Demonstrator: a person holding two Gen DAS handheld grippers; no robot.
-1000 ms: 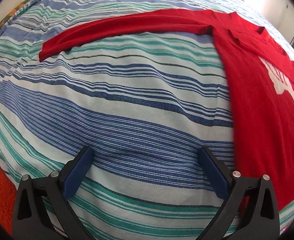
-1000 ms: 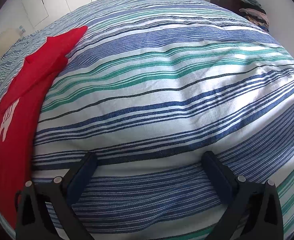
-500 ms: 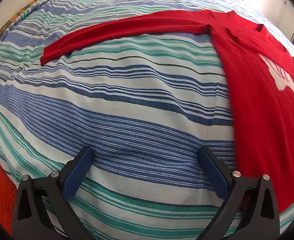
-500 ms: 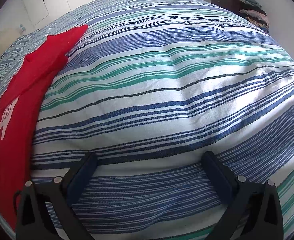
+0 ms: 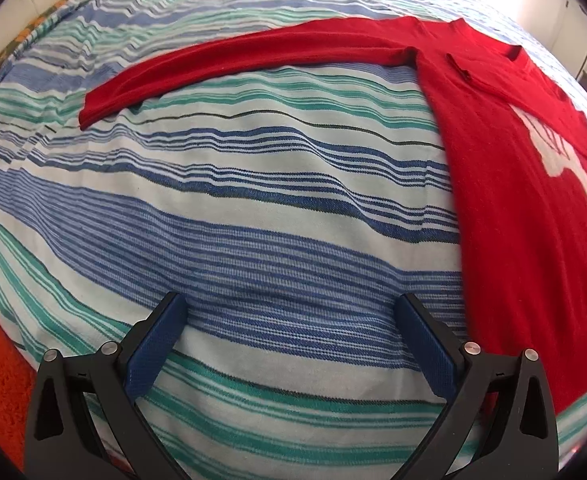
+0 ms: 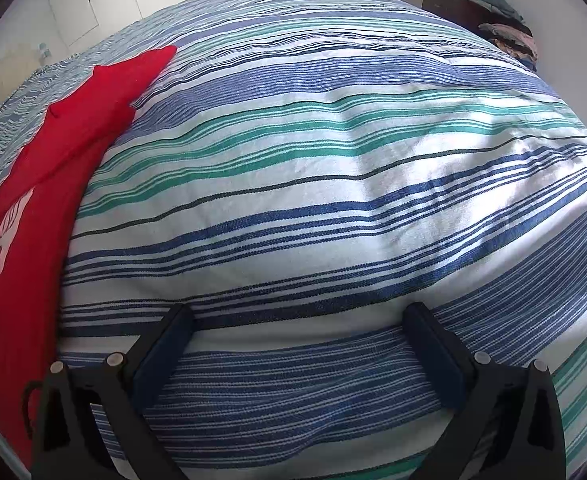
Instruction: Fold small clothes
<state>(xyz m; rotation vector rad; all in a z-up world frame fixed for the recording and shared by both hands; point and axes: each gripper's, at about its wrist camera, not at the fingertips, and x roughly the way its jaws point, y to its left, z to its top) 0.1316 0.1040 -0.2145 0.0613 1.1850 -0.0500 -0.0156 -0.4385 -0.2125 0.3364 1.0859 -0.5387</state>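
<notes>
Since the red sweater (image 5: 505,184) lies flat on the striped bedspread (image 5: 253,208) between our two tools, we judge it light, soft and floppy, best pinched at the outstretched sleeve's cuff (image 5: 93,108) or the hem. Our left gripper (image 5: 293,344) and right gripper (image 6: 299,354) hover low over bare bedspread, jaws spread wide, holding nothing.

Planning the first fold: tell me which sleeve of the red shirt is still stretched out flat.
The long sleeve in the left wrist view, lying straight across the striped bedspread. The other sleeve is already folded over the chest print.
</notes>
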